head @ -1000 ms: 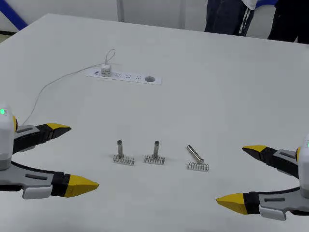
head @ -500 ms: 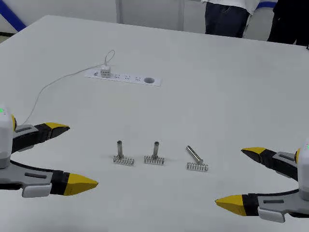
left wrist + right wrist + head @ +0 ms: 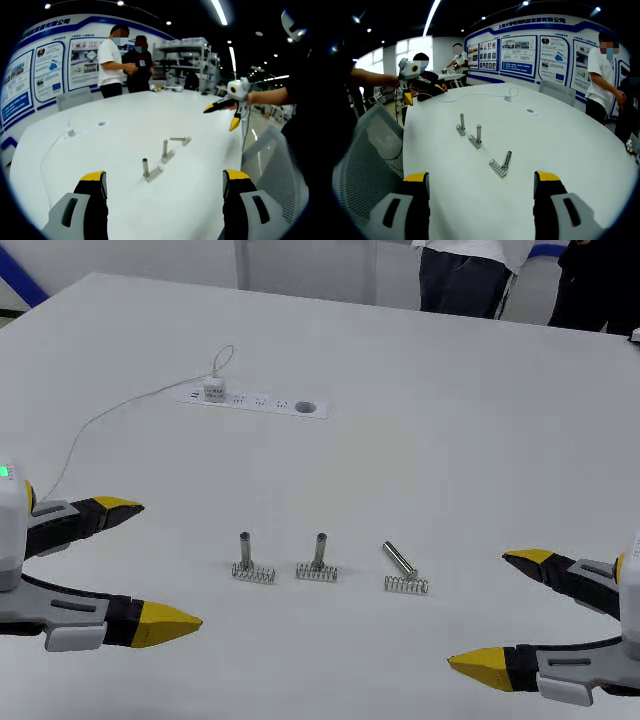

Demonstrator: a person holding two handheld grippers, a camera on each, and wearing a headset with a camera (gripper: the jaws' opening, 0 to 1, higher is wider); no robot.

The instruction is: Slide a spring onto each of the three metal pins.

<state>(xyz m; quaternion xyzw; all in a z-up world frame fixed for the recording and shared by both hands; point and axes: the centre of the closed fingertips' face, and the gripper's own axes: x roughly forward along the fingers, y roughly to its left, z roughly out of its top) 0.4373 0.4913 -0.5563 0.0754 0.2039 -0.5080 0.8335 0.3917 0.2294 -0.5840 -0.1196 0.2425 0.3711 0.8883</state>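
My left gripper and right gripper both gape wide and empty, and nearest my right lies the third pin, apparently tipped flat, long axis angling away-left, its spring just beside its near end.

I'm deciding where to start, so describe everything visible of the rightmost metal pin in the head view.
The rightmost pin is a short, plain cylinder of shiny silvery metal. It lies on its side on the white table, slanting away and leftward in the head view, whereas the middle pin stands upright. Its near end meets or almost meets a small coil spring lying crosswise before it; contact is unclear. No spring is threaded on it, and nothing grips it.
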